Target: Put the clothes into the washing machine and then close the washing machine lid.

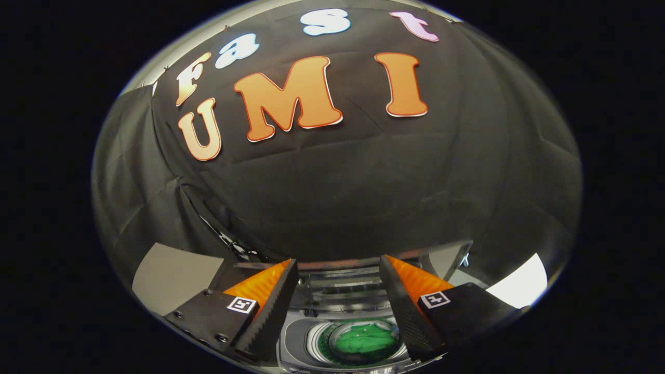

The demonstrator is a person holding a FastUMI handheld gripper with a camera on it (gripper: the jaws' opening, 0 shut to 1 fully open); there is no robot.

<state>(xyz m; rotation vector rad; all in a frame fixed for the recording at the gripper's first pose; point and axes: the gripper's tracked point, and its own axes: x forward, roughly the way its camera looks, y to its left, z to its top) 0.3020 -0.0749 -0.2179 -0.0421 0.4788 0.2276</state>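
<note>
tongs [338,270] held released, nothing between fingers, raised above washing machine [296,337] | green clothes [366,340] already lying in drum below | lid judged not yet closed, closing step left

Washer [296,337] cut off — fingers [270,306] (spread) overlap sides.
</note>
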